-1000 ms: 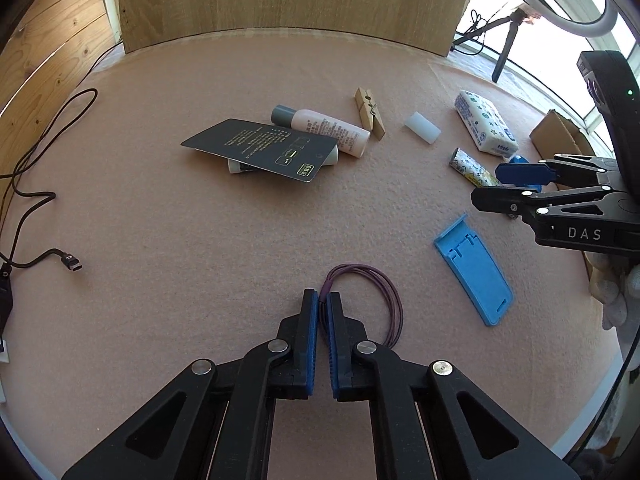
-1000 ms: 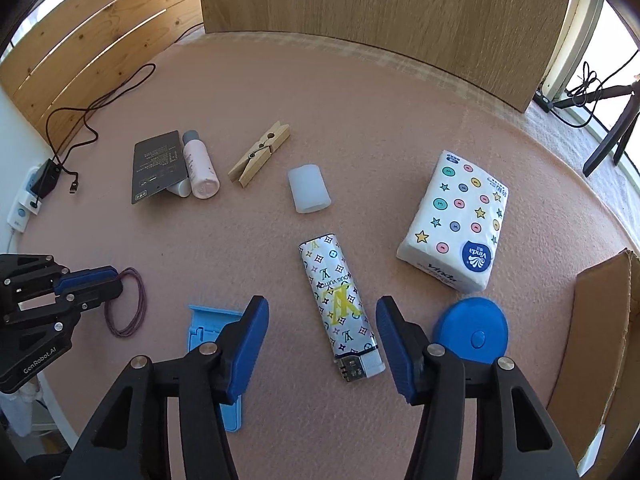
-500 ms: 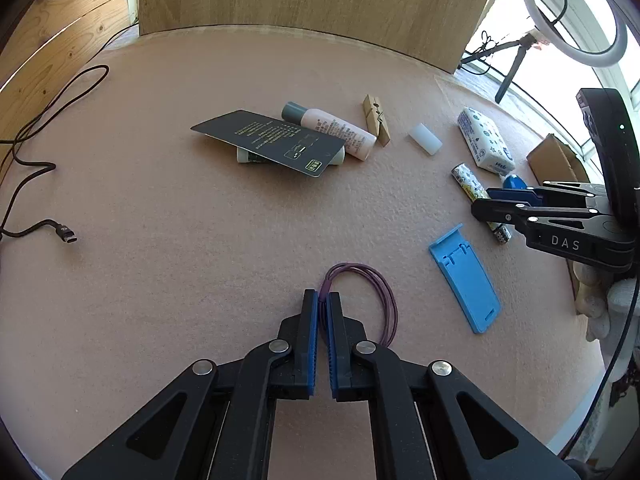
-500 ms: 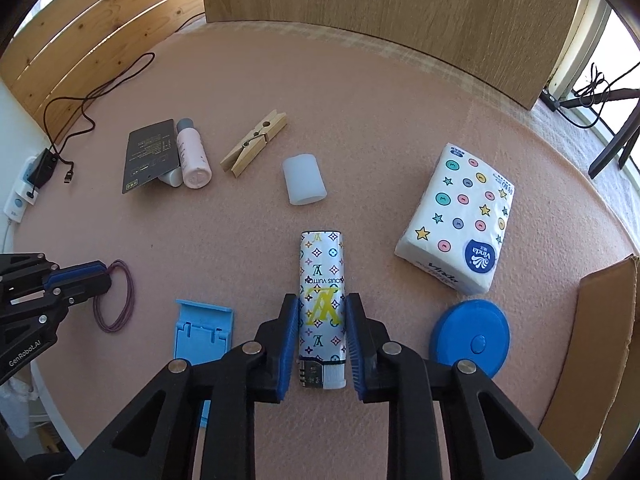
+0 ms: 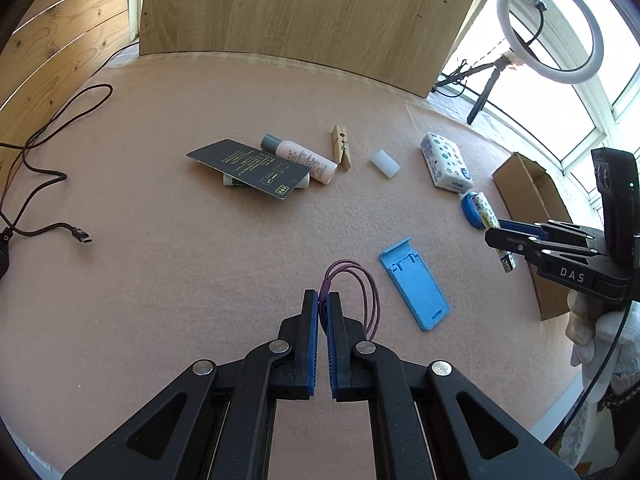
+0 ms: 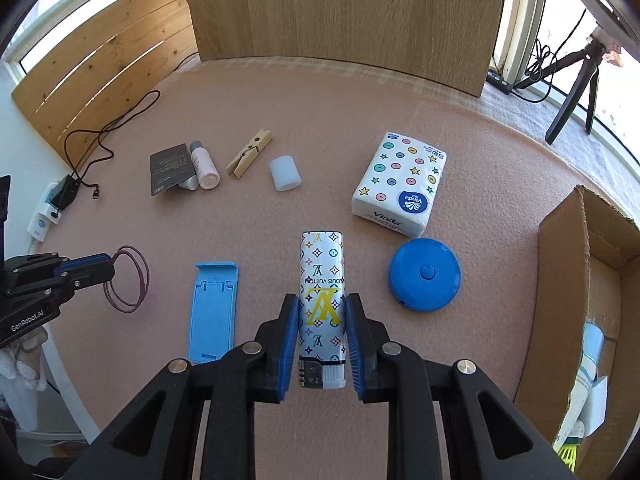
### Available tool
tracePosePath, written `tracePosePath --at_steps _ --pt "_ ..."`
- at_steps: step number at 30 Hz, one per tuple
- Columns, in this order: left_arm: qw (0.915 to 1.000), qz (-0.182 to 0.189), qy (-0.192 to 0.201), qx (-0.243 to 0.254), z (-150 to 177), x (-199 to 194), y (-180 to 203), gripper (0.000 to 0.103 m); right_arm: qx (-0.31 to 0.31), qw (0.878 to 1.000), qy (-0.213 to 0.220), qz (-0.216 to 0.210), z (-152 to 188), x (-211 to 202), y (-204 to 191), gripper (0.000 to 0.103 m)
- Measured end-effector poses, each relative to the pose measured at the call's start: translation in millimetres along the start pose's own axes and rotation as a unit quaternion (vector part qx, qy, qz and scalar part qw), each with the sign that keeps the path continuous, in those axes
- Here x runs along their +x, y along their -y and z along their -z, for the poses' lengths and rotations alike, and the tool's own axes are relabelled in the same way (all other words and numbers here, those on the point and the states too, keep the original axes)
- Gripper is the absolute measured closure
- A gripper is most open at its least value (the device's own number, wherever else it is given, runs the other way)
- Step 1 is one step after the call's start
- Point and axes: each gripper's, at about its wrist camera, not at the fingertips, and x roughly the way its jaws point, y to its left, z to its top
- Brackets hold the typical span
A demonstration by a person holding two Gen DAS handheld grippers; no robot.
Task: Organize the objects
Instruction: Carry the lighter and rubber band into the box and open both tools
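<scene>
My left gripper (image 5: 324, 297) is shut on a purple hair tie (image 5: 370, 292), which hangs from its tips just above the pink mat. The right wrist view shows that left gripper (image 6: 107, 266) at the left edge with the hair tie (image 6: 134, 280) looped below it. My right gripper (image 6: 322, 305) is shut on a white lighter (image 6: 322, 264) with a coloured pattern, pads pressing its two sides near the metal end. The lighter points away from me and is held off the mat. In the left wrist view the right gripper (image 5: 505, 236) holds the lighter (image 5: 486, 208) at the far right.
On the mat lie a blue phone stand (image 6: 214, 312), a blue round tape measure (image 6: 424, 274), a tissue pack (image 6: 400, 182), a white cap (image 6: 285, 172), a clothespin (image 6: 250, 152), a small bottle (image 6: 204, 166) and a dark card (image 6: 168, 168). A cardboard box (image 6: 568, 280) stands right; a cable (image 5: 48, 128) trails left.
The right gripper's jaws closed on the lighter and raised it off the mat. The left gripper rose a little with the hair tie still pinched.
</scene>
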Motion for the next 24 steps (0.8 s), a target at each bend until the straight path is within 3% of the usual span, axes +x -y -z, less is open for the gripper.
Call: tracePosePath --at_steps 13,24 --pt "0.9953 0.053 0.038 0.071 -23 -38 76 0.099 0.027 0.997 0.063 0.045 28 -80 46 0.082" --pt "0.9826 0.113 0.034 0.143 -59 -14 181 0.099 0.068 0.986 0.067 0.135 60 -119 132 0.082"
